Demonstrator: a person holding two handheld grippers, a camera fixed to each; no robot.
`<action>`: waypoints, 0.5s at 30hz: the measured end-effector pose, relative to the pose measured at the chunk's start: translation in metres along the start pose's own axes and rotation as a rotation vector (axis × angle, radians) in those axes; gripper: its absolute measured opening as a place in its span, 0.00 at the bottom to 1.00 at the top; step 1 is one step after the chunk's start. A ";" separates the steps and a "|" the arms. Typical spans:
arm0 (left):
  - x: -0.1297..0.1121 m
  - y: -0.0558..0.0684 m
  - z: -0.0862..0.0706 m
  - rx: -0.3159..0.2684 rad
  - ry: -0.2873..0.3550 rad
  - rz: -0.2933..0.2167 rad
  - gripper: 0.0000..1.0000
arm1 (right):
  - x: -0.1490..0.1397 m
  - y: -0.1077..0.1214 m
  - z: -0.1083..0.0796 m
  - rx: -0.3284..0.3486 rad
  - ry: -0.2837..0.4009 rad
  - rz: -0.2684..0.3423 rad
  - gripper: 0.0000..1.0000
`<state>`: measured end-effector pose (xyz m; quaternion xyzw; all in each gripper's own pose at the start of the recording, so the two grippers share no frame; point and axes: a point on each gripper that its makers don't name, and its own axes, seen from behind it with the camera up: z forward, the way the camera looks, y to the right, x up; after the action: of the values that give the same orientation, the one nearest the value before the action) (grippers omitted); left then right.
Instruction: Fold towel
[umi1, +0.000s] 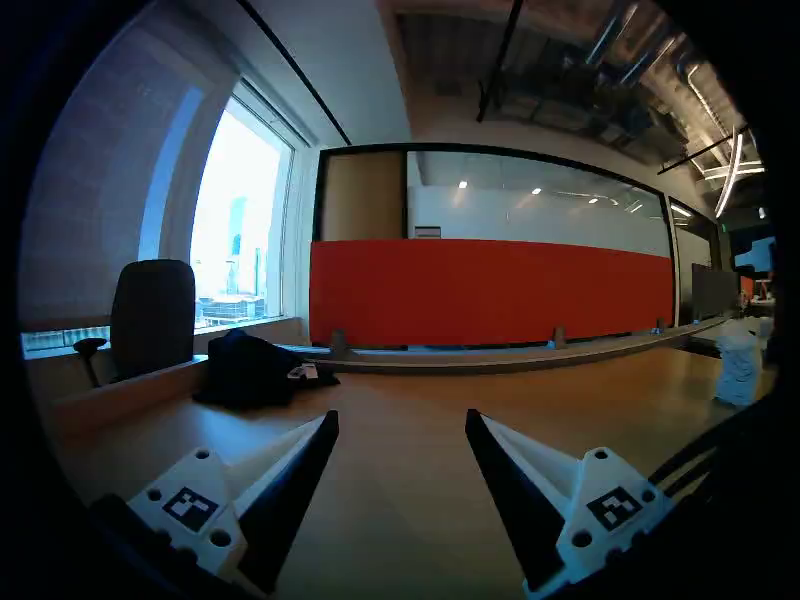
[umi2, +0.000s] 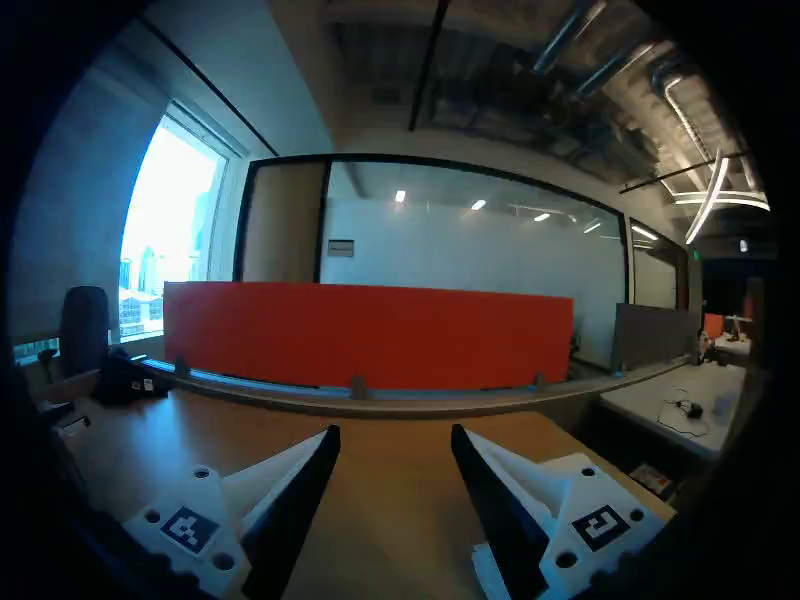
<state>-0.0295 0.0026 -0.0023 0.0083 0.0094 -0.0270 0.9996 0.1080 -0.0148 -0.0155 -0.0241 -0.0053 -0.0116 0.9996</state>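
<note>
Over the brown wooden desk (umi1: 400, 520), we hold the left hand-held gripper (umi1: 400, 414) and right hand-held gripper (umi2: 395, 429), fingers apart, empty. A pale crumpled bundle (umi1: 740, 362), far right of the left gripper view, is probably the towel: soft, light, limp, best pinched at a corner.

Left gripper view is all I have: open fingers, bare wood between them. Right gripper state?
Observer: Right gripper is open, with nothing between its fingers but the table.
Operator: Towel near it?
Observer: Something white peeks out at the bottom edge, by the finger on the image's right. Too little shows to call it the towel.
Operator: Anything off to that side?
Observer: A white desk with a black cable on it, set apart from the table.
</note>
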 end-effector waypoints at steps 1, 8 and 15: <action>-0.001 0.000 0.000 0.000 0.000 -0.002 0.94 | 0.000 0.000 0.000 -0.001 0.001 0.000 0.85; -0.006 0.001 0.001 -0.005 -0.004 0.002 0.94 | 0.004 0.000 0.000 -0.001 0.005 -0.002 0.85; -0.008 0.005 0.003 -0.015 -0.010 0.013 0.94 | 0.005 0.002 0.000 -0.001 0.010 -0.003 0.85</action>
<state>-0.0367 0.0075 0.0006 0.0005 0.0048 -0.0206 0.9998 0.1128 -0.0133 -0.0154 -0.0245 -0.0004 -0.0132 0.9996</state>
